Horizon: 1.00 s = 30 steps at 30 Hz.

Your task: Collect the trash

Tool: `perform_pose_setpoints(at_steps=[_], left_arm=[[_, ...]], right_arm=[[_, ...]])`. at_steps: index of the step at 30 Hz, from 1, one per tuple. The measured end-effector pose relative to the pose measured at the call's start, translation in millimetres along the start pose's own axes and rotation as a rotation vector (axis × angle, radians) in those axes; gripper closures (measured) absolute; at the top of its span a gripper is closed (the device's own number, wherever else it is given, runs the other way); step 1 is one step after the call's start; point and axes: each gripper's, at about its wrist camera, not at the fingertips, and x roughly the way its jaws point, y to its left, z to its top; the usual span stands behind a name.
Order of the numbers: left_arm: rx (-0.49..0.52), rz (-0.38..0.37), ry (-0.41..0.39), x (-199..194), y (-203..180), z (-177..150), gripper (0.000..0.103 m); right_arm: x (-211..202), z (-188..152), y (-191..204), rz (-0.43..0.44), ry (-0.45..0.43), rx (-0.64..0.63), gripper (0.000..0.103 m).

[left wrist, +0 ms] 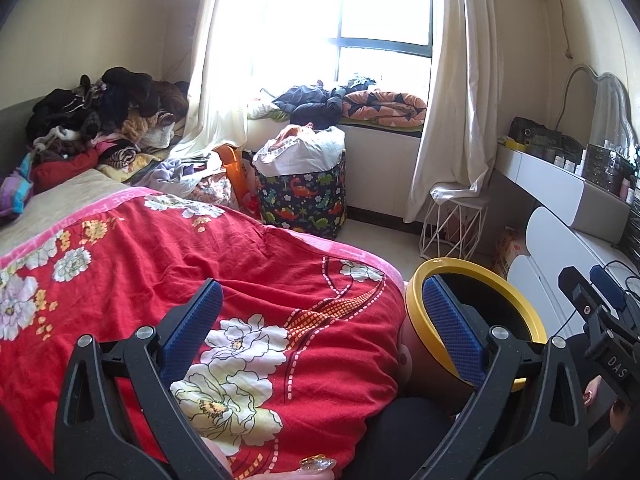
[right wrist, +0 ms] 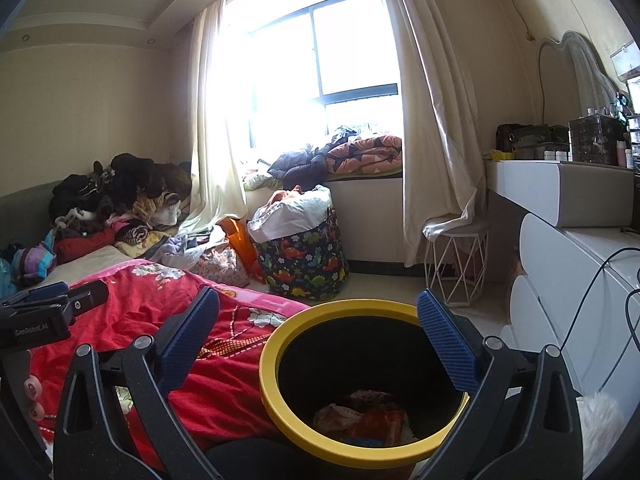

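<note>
Two open hand-held grippers [left wrist: 320,328] [right wrist: 316,340], one bin [right wrist: 280,344]

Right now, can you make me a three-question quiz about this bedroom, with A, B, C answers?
1. Where is the dinosaur basket?
A. on the bed
B. on the floor under the window
C. on the dresser

2. What colour is the trash bin rim?
A. yellow
B. green
C. white

3. What is the right gripper doing?
A. squeezing a wrapper
B. clamping the bin rim
C. open, holding nothing

Answers: B, it stands below the window ledge; A, a yellow ring tops the black bin; C, its blue pads are spread apart above the wrappers in the bin.
</note>
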Motion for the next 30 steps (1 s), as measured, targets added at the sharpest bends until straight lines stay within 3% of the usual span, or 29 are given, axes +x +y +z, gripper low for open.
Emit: perform_pose_setpoints(at_steps=[30], left_arm=[[-0.005,0.005,0.007,1.1,1.6,2.2,0.011]], right_arm=[[-0.2,0.2,-1.1,0.0,-0.002,0.003,0.006]])
